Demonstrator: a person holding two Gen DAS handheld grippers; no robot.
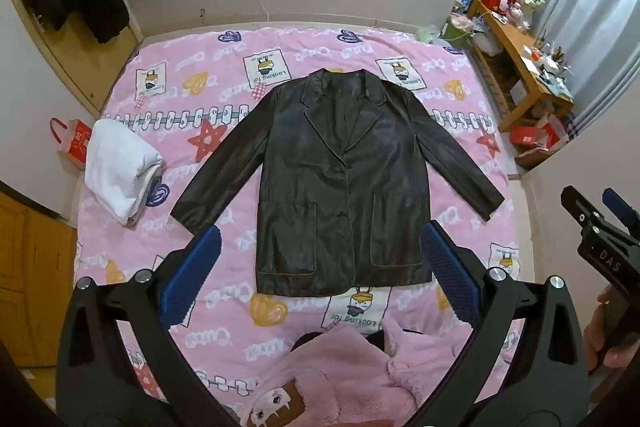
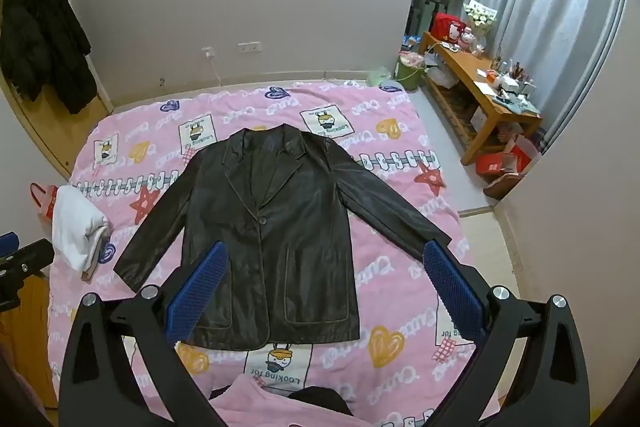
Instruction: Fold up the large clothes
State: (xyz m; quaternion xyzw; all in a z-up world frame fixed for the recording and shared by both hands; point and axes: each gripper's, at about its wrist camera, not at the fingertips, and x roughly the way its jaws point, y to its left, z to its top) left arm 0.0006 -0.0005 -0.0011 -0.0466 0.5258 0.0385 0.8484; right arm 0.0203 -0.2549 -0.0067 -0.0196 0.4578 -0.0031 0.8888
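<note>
A dark leather jacket [image 1: 336,179] lies flat and face up on the pink bed cover, collar toward the far wall, both sleeves spread out to the sides. In the right wrist view the same jacket [image 2: 272,227] fills the middle of the bed. My left gripper [image 1: 320,239] hangs well above the jacket's hem, open, with nothing between its blue pads. My right gripper [image 2: 322,255] is open too, high over the jacket's lower right part and empty. The right gripper [image 1: 600,223] also shows at the right edge of the left wrist view.
A folded white garment [image 1: 120,171] sits at the bed's left edge. A pink fleece garment [image 1: 340,375] lies at the near edge. The pink bed cover [image 1: 460,107] spans the bed. A wooden bench [image 2: 480,95] with clutter stands right of it. Dark coats [image 2: 40,39] hang on the left wall.
</note>
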